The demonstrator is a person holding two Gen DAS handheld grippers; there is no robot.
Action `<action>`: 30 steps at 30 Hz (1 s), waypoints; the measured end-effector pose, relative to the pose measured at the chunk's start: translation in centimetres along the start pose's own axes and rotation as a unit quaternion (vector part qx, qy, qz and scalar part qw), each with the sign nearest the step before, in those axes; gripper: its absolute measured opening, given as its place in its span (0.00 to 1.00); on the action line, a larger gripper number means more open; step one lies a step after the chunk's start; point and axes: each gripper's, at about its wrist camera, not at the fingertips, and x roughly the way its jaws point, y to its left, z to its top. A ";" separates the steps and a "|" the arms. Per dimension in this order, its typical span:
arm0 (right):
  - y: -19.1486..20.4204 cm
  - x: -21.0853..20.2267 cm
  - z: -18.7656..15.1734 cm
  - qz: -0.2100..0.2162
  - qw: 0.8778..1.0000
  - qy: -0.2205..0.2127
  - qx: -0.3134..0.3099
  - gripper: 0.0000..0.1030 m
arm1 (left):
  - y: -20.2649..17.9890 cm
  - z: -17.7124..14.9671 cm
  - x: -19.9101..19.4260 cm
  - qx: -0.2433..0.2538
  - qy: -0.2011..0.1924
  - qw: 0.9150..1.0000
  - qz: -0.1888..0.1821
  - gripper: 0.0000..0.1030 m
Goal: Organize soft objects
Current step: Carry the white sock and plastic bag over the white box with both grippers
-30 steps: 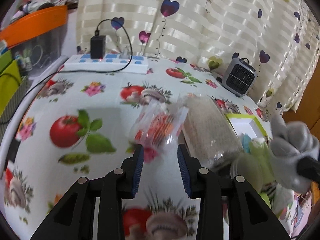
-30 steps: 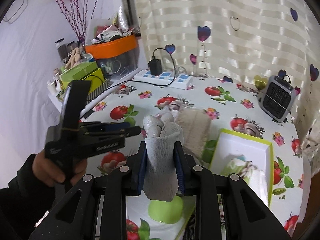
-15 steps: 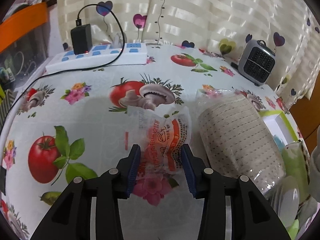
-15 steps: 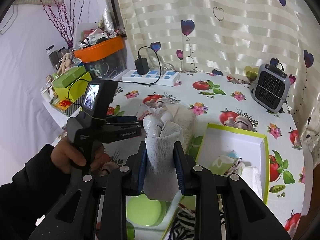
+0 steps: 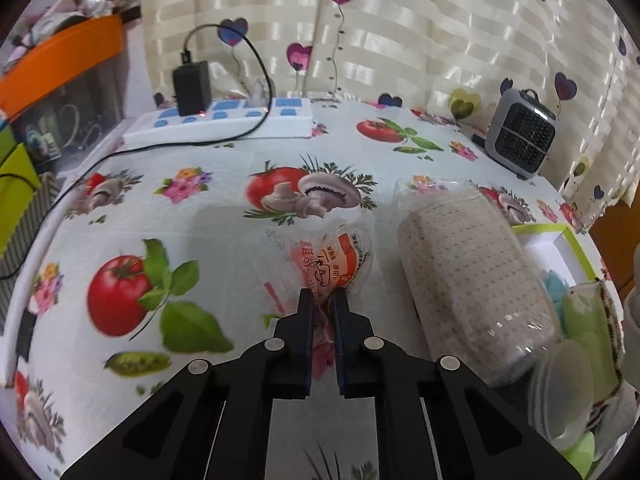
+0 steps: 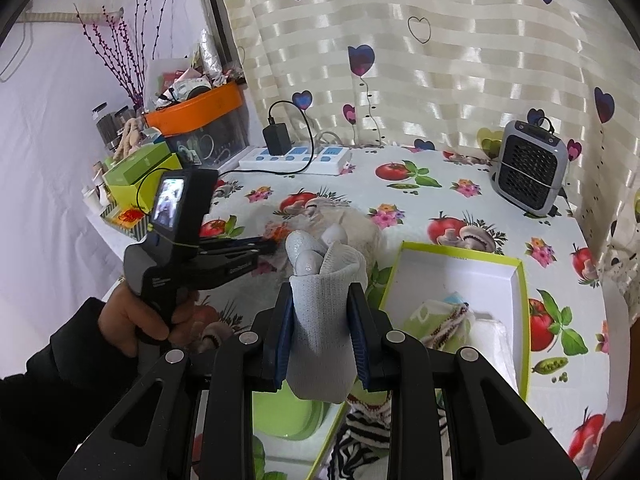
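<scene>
Pinching the clear packet (image 5: pixel 332 264) at center frame on the counter (image 5: pixel 208 216), the left gripper (image 5: pixel 321 304) fingers are closed on its thin plastic edge. The right gripper (image 6: pixel 320 320) grips a grey glove (image 6: pixel 320 312). The slippery wrapper may slide out when lifted.

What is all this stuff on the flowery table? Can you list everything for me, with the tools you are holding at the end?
plastic packet: 1, clear with orange print, table centre
wrapped roll: 1, beige, beside the packet
box: 1, white with green rim, holds cloths
grey glove: 1, held up
power strip: 1, white, table back
heater: 1, grey, back corner
orange bin: 1, side shelf
left hand-held gripper: shut on the packet
right hand-held gripper: shut on the glove
</scene>
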 end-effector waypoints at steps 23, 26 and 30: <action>-0.7 -6.0 -2.4 -0.005 0.999 -0.036 0.017 0.26 | -4.7 -2.2 -13.0 0.007 -0.087 0.996 -0.023 0.08; -1.2 -6.8 -2.6 -0.009 0.999 -0.042 0.024 0.26 | -5.8 -2.3 -13.9 0.014 -0.091 0.995 -0.037 0.08; -1.8 -7.5 -2.8 -0.014 0.998 -0.048 0.030 0.26 | -7.2 -2.4 -14.7 0.021 -0.094 0.994 -0.056 0.08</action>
